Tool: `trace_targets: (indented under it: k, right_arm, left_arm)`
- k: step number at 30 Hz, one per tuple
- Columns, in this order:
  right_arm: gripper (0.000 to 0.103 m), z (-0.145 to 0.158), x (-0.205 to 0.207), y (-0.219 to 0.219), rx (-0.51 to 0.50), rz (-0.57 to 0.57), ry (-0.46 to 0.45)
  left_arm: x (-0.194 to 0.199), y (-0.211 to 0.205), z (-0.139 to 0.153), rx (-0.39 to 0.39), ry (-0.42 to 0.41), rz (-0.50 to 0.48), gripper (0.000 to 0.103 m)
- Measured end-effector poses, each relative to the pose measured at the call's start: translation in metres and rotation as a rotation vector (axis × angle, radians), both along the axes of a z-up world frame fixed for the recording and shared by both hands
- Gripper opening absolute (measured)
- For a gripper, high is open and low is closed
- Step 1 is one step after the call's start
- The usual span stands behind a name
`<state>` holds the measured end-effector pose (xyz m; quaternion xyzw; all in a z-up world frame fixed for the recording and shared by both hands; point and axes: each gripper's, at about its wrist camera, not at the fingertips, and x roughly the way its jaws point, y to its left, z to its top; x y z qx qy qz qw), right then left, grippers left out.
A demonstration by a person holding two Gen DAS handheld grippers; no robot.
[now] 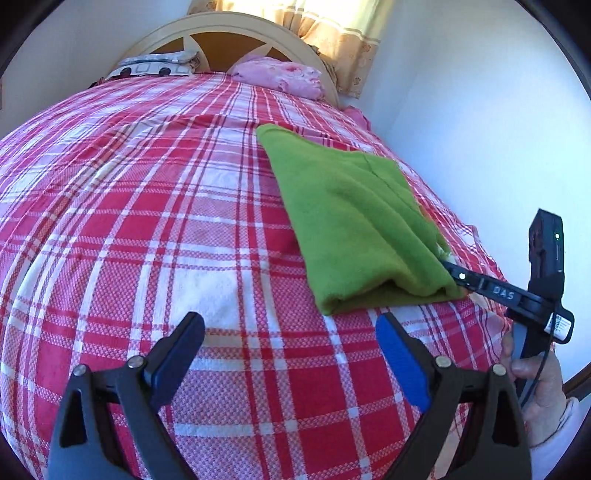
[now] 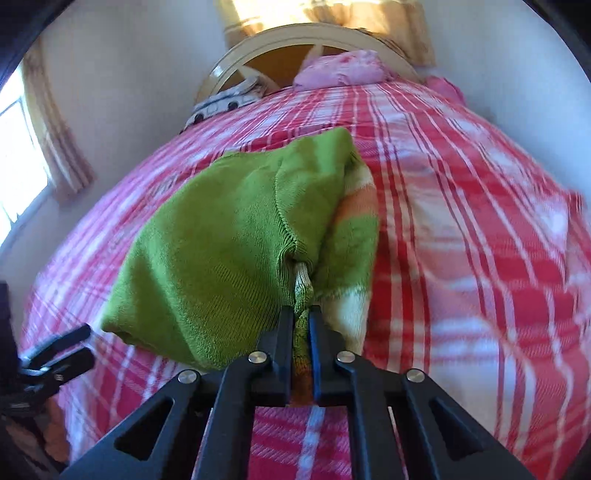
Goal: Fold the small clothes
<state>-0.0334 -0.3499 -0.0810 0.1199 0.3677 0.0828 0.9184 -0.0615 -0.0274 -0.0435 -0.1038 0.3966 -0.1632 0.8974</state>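
Note:
A small green knitted garment (image 1: 354, 221) lies folded on the red and white plaid bed cover (image 1: 147, 221). My left gripper (image 1: 290, 332) is open and empty, just short of the garment's near edge. My right gripper (image 2: 301, 314) is shut on the garment's near corner (image 2: 301, 295). In the left wrist view the right gripper (image 1: 456, 275) reaches in from the right and pinches the garment's right near corner. In the right wrist view the garment (image 2: 221, 251) is bunched and shows a white and orange striped part on its right side.
Pillows (image 1: 284, 77) and a curved headboard (image 1: 221, 29) are at the far end of the bed. A white wall (image 1: 480, 129) runs along the right side. The left gripper (image 2: 55, 354) shows at the left edge of the right wrist view.

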Motion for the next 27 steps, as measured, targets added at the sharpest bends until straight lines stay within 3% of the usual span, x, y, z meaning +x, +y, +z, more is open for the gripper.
trace_targets:
  k: [3, 8, 10, 15, 19, 24, 27]
  right_arm:
    - [0.006, -0.005, -0.002, -0.013, 0.082, -0.017, 0.029]
    - [0.006, 0.002, -0.006, -0.016, 0.120, -0.003, 0.039]
    - [0.007, 0.017, -0.014, -0.017, 0.079, -0.017, 0.007]
    - [0.008, 0.065, -0.025, -0.006, -0.118, -0.105, -0.178]
    - [0.008, 0.077, 0.003, 0.025, -0.153, -0.019, -0.211]
    - [0.008, 0.057, 0.054, 0.052, -0.205, 0.049, -0.147]
    - [0.008, 0.027, 0.072, 0.048, -0.252, 0.030, -0.038]
  left_arm:
    - [0.009, -0.001, 0.005, 0.052, -0.016, 0.008, 0.096]
    - [0.031, -0.004, 0.029, 0.120, -0.062, 0.025, 0.096]
    - [0.039, -0.007, 0.036, 0.145, -0.079, 0.038, 0.096]
    - [0.069, -0.026, 0.039, 0.207, -0.094, 0.050, 0.096]
    - [0.083, -0.047, 0.032, 0.272, -0.079, 0.040, 0.093]
    - [0.091, -0.062, 0.020, 0.339, -0.071, 0.035, 0.092]
    - [0.091, -0.066, 0.015, 0.353, -0.067, 0.034, 0.092]
